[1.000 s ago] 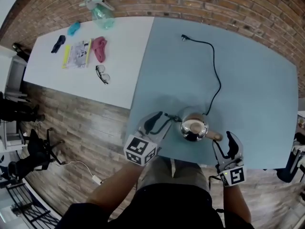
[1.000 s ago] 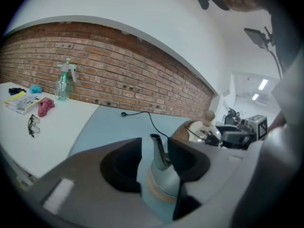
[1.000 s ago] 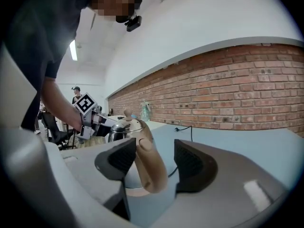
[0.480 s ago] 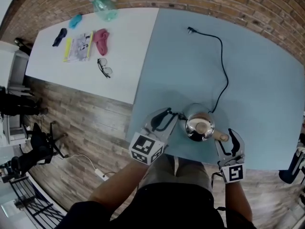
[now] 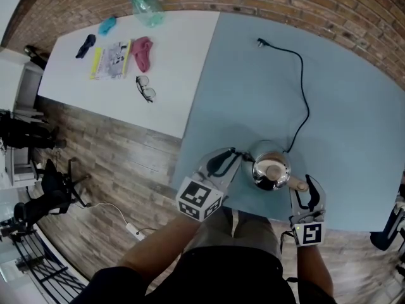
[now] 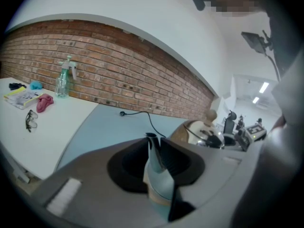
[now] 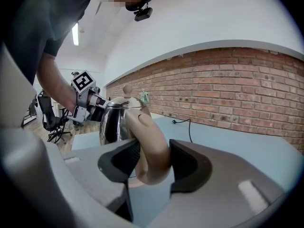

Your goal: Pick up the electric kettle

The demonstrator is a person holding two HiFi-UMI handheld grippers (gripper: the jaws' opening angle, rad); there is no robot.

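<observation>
Near the front edge of the pale blue table (image 5: 354, 138) stands the electric kettle (image 5: 269, 170), upright on its base with its long axis vertical and its lid knob (image 7: 127, 88) uppermost. Its tan handle (image 7: 151, 146) points towards the person's right and the near table edge. The spout cannot be made out.

The right gripper (image 5: 308, 187) has that handle between its jaws. The jaws are closing, with the pads just beside the handle on either side; a firm clamp is not seen.

The left gripper (image 5: 233, 156) sits just beside the kettle's opposite flank. Its jaws are closing to a narrow gap, and only table surface shows through the gap. The kettle lies off to the side of those jaws.

A black power cord (image 5: 306, 100) runs from the kettle's far side across the table to a plug (image 5: 261, 42) lying loose near the brick wall (image 5: 304, 5).

An adjoining white table (image 5: 171, 62), well apart from the kettle, carries spectacles (image 5: 145, 88), a pink cloth (image 5: 142, 52), a printed leaflet (image 5: 112, 59) and a spray bottle (image 5: 144, 5). Nothing lies between either gripper and the kettle.
</observation>
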